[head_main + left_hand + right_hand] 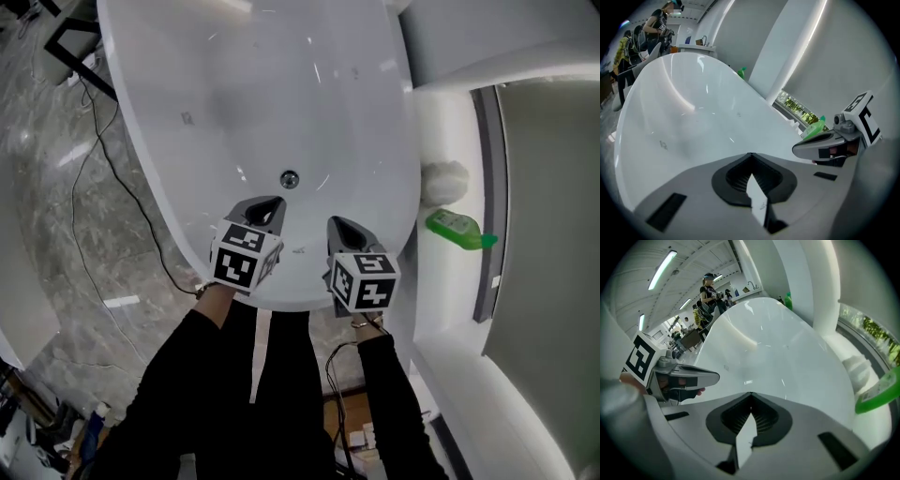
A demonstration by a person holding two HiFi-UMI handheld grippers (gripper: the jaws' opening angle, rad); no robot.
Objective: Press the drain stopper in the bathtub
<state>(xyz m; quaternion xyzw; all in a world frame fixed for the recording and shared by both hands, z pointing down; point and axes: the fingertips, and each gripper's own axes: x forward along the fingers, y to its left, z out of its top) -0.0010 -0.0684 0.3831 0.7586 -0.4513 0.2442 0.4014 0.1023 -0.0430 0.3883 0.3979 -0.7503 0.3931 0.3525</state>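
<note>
The round chrome drain stopper (290,178) sits in the floor of the white bathtub (216,103). My left gripper (274,202) hovers over the tub's near end, its tip just below and slightly left of the stopper, jaws shut on nothing. Slightly nearer and to the right, my right gripper (335,222) hangs with its jaws shut and empty too. In the left gripper view the shut jaws (750,155) point along the tub's inside (684,117), with the right gripper (825,145) beside them. The right gripper view shows its shut jaws (751,394) and the left gripper (689,377). Neither gripper view shows the stopper.
A green bottle (459,230) lies on the white ledge at the tub's right, a white puff (444,181) behind it. A black cable (103,159) runs over the marble floor on the left. People stand far beyond the tub (710,291).
</note>
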